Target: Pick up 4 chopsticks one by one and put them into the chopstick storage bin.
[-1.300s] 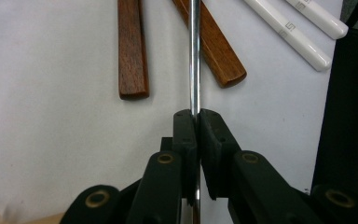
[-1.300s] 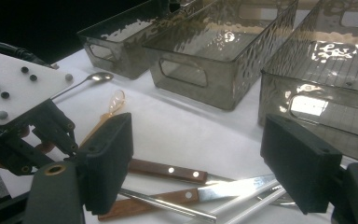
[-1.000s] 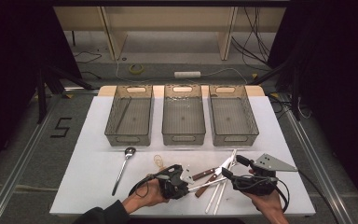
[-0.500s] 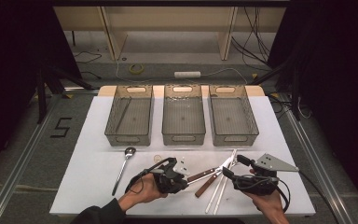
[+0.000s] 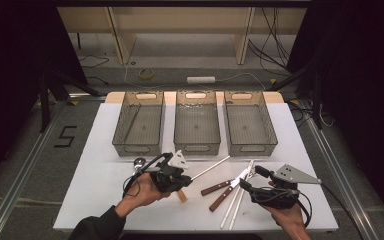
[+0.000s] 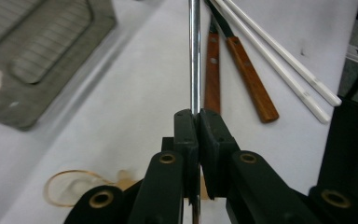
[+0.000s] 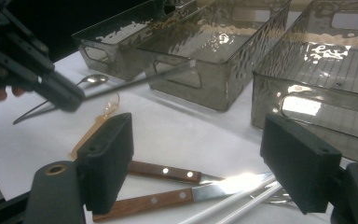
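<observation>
My left gripper point(image 5: 185, 179) is shut on a thin metal rod point(image 5: 211, 168), which hangs above the white table and points toward the middle bin point(image 5: 196, 146). In the left gripper view the jaws point(image 6: 197, 114) pinch the rod point(image 6: 195, 56) near one end. My right gripper point(image 5: 250, 177) rests open at the front right, its fingers point(image 7: 105, 158) standing wide over two wooden-handled knives point(image 7: 163, 171) and white chopsticks point(image 7: 233, 205). The right gripper view also catches the left gripper point(image 7: 51, 88) with the rod point(image 7: 140, 79).
Three grey mesh bins stand in a row at the back, the left one point(image 5: 139, 127) and the right one point(image 5: 250, 125) flanking the middle. A spoon point(image 5: 139, 162) lies left of my left hand. A small wooden-handled wire loop point(image 5: 181, 196) lies under the left gripper.
My left gripper has risen and moved away from the front edge, lifting the metal rod off the table. The right gripper has stayed still.
</observation>
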